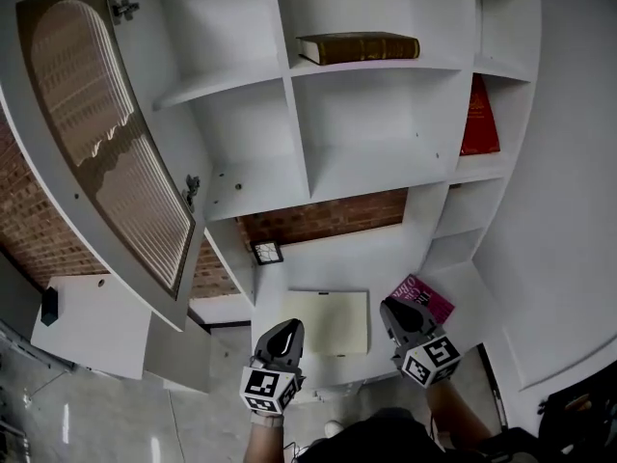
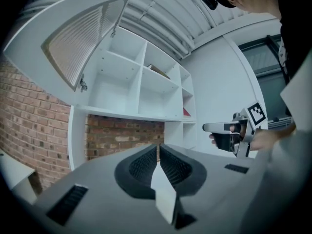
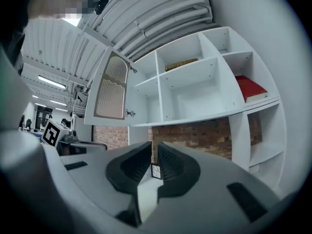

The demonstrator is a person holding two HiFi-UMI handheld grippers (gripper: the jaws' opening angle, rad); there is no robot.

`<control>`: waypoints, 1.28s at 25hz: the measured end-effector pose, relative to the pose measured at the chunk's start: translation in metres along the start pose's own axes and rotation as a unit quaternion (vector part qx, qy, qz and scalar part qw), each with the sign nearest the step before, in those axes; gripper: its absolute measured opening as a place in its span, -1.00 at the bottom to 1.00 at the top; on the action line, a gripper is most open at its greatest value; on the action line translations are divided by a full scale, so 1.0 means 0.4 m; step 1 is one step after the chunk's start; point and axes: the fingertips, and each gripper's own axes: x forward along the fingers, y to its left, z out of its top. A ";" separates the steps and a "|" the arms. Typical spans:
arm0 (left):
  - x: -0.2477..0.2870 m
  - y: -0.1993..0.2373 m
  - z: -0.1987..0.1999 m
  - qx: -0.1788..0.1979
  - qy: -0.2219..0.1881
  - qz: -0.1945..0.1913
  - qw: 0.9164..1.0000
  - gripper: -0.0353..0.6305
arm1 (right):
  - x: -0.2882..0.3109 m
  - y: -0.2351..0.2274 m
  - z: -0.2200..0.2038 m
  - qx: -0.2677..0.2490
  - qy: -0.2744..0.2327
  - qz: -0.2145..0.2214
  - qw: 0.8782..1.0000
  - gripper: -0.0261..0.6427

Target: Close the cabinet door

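The door (image 1: 106, 133) stands swung wide at the upper left of the cabinet (image 1: 260, 177), hung on small metal hinges (image 1: 191, 189). It is a flat white frame round a ribbed, arch-topped panel. Nothing touches it, so I judge the closing not yet begun: this is the approach. Next, a gripper must rise to the door's free edge and push it round onto the open bay. The cabinet is smooth white board in square bays, with brick (image 1: 323, 218) behind its lower gap. The left gripper (image 1: 286, 331) and right gripper (image 1: 400, 312) sit low, well apart from the door, their ridged black jaws together on nothing.
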 end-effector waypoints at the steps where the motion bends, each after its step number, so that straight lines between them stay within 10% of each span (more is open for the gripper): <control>1: -0.002 0.021 0.005 -0.002 -0.002 0.007 1.000 -0.86 | 0.032 0.002 0.007 0.002 -0.004 0.006 1.000 -0.78; 16: -0.047 0.209 0.141 -0.010 -0.034 0.134 0.990 -0.86 | 0.493 0.175 0.275 0.013 -0.080 0.212 0.974 -0.78; 32: -0.307 0.270 0.283 0.002 -0.053 0.254 0.966 -0.75 | 0.610 0.570 0.673 0.069 -0.182 0.394 0.898 -0.78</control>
